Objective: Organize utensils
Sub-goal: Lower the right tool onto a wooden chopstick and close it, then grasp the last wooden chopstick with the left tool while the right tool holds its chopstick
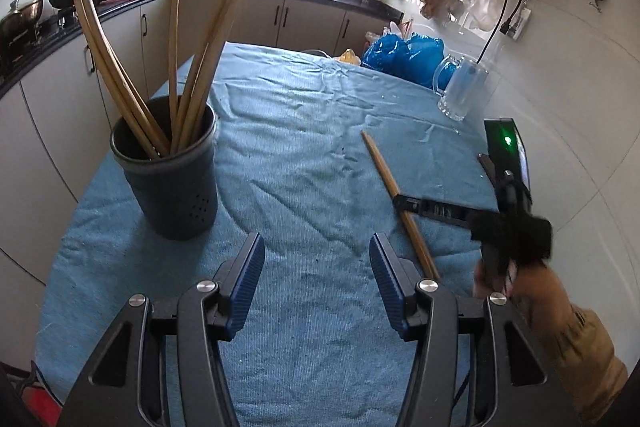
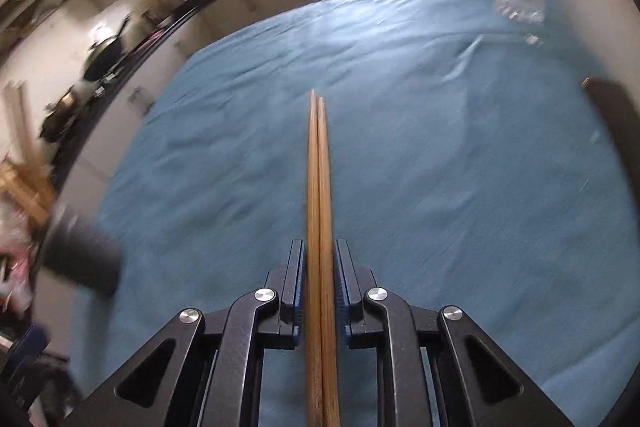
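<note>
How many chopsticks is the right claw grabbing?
2. The pair of chopsticks lies side by side between the right claw's pads, pointing away over the blue cloth. More stand in the holder.

Both grippers: black linkage arms with triangular cutouts, round silver pivot screws, ribbed blue finger pads point(image 1: 250, 281). Right gripper point(image 1: 404, 205) carried a black box with a green LED lit. Person's sleeve point(image 1: 576, 339) was tan.

Tan chopsticks point(image 2: 319, 187), dk grey holder point(image 1: 172, 179), blue ribbed fingers point(image 1: 250, 283), teal cloth point(image 1: 312, 155).
</note>
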### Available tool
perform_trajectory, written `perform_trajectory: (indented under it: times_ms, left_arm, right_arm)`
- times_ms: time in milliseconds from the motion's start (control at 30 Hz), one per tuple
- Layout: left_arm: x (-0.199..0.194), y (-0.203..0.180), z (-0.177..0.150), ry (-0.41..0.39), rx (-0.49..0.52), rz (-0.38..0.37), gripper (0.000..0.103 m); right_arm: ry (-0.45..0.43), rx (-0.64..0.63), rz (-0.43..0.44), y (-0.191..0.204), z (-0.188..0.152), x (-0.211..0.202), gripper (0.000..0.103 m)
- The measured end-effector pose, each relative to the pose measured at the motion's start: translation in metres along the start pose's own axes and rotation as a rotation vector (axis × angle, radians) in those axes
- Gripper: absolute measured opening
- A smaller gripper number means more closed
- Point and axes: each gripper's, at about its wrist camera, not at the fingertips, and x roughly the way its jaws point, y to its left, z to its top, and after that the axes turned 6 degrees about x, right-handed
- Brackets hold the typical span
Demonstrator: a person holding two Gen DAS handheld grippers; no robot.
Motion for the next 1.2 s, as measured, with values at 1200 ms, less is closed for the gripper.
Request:
perform_trajectory:
  times_ms: [1200]
  left_arm:
    - [0.110, -0.084, 0.023, 0.193, 0.100, -0.038, 0.053]
  right_arm:
    - [0.004, -0.010, -0.209, -0.058, 0.013, -0.031, 0.008]
